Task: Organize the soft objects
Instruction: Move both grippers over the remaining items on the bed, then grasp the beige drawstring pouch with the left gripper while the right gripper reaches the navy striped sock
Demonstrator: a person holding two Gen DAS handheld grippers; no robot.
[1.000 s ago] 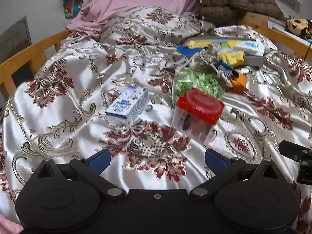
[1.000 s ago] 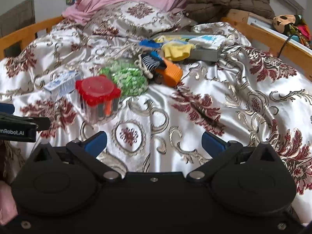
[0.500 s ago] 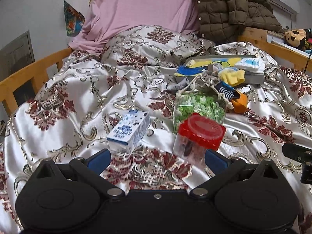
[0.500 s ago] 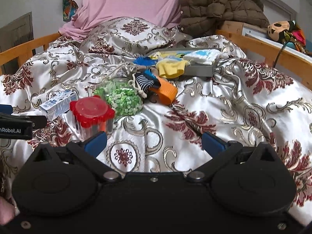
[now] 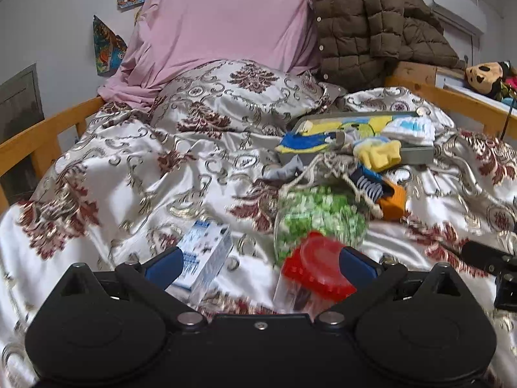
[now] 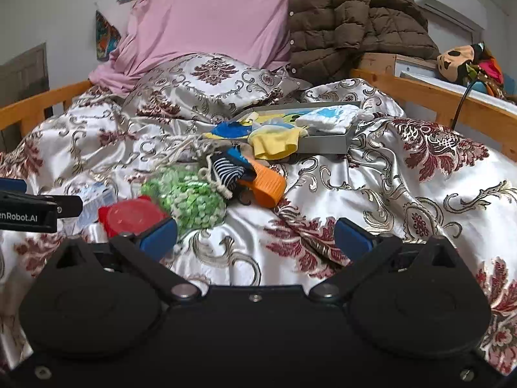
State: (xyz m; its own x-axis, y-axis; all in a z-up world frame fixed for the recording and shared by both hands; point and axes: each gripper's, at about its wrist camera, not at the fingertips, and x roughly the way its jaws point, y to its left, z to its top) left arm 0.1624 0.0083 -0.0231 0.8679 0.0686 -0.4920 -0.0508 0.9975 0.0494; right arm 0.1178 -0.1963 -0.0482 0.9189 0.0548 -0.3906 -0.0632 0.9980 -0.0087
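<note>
Left claw (image 5: 258, 263): both blue fingers spread wide, gripping nothing; I see the red-lidded jar (image 5: 318, 274) and the small blue-and-white carton (image 5: 206, 258) lying on the bed between the fingers, though I cannot tell whether either finger touches them.
Right claw (image 6: 255, 236): also wide apart and empty, hovering over bare bedspread (image 6: 404, 194); nothing sits between its fingers.
Soft things: a heap in the middle of the bed, namely a striped sock (image 6: 227, 171), an orange sock (image 6: 268, 186), a yellow cloth (image 6: 274, 144) draped at the edge of the grey tray (image 6: 326, 144), and a white-and-blue folded cloth (image 6: 326, 118) already in that tray.
Mesh bag: the bag of green pieces (image 6: 189, 197) with its cord lies just beside the socks.
Step in hand: I judge this to be the approach, before any pick; both claws are held low at the near side of the bed, well short of the heap.
Next move: I would carry the right claw forward to the striped or orange sock, come down over a bunched fold and pinch there, since flat fabric on slick satin is likely to slide away.
Risk: the cord lies across the striped sock and could be dragged up with it.
</note>
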